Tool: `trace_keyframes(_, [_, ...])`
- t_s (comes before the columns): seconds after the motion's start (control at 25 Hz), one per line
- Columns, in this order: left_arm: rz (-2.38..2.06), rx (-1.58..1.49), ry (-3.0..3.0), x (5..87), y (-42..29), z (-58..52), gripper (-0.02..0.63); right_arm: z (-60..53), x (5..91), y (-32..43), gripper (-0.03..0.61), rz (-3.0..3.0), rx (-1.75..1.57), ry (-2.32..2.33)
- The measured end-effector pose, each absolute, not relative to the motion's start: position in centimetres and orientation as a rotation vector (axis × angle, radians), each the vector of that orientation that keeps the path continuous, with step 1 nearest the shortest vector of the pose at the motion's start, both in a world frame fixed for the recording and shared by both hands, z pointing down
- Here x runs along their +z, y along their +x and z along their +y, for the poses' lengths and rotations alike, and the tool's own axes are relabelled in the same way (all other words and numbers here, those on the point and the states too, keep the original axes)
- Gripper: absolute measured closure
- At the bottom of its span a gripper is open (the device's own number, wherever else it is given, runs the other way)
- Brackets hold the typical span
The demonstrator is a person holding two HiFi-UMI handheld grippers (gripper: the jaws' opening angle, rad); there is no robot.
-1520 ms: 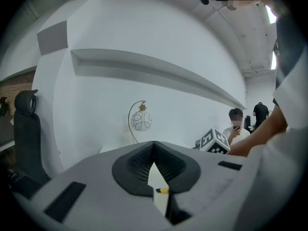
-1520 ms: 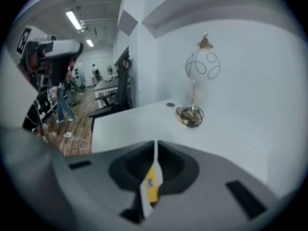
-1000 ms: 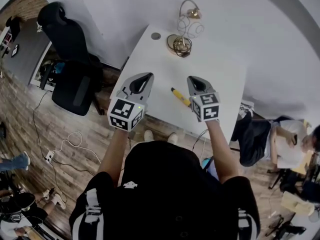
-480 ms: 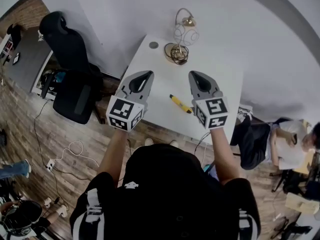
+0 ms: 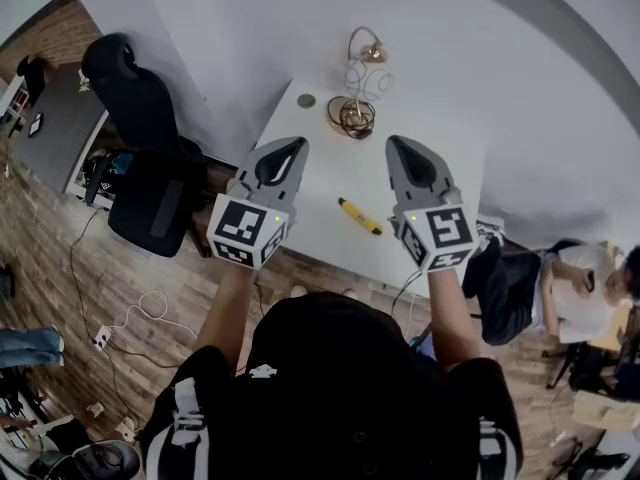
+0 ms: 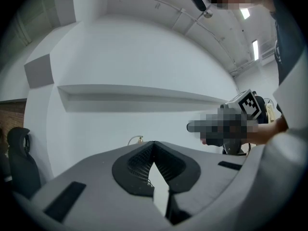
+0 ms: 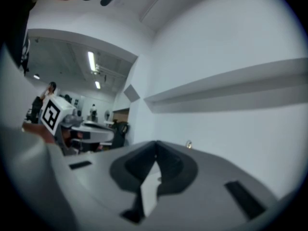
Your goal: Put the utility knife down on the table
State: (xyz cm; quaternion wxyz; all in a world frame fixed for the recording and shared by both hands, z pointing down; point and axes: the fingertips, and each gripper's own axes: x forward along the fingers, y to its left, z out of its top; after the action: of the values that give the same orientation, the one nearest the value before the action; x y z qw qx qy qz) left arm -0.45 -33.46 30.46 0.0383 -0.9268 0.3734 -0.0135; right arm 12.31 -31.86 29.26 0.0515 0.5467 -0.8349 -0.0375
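On the white table [image 5: 345, 163] the utility knife [image 5: 359, 216] lies free; left tongs [image 5: 295, 148] and right tongs [image 5: 394, 144] closed, empty.

A utility knife [image 5: 359, 216] lies on the table [image 5: 450, 173], near its front edge, between the left gripper [image 5: 296, 146] and the right gripper [image 5: 393, 142], which hang above it on either side, apart from it. Behind the knife, at the table's far side, stands a wire lamp [image 5: 355, 106], with a small disc [image 5: 306, 100] just to its left by the far corner. An office chair [image 5: 140, 128] stands on the floor left of the table; a seated person [image 5: 590, 288] is well to the right.
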Motion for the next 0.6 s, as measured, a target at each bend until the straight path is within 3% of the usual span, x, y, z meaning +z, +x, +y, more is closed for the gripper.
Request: trace_keyframes(0.6, [1.117,-0.022,-2.786,28.6,0.5,-32.7,0.592,-31.8,29.0,12.9,0.545,-2.532,-0.15,1.704])
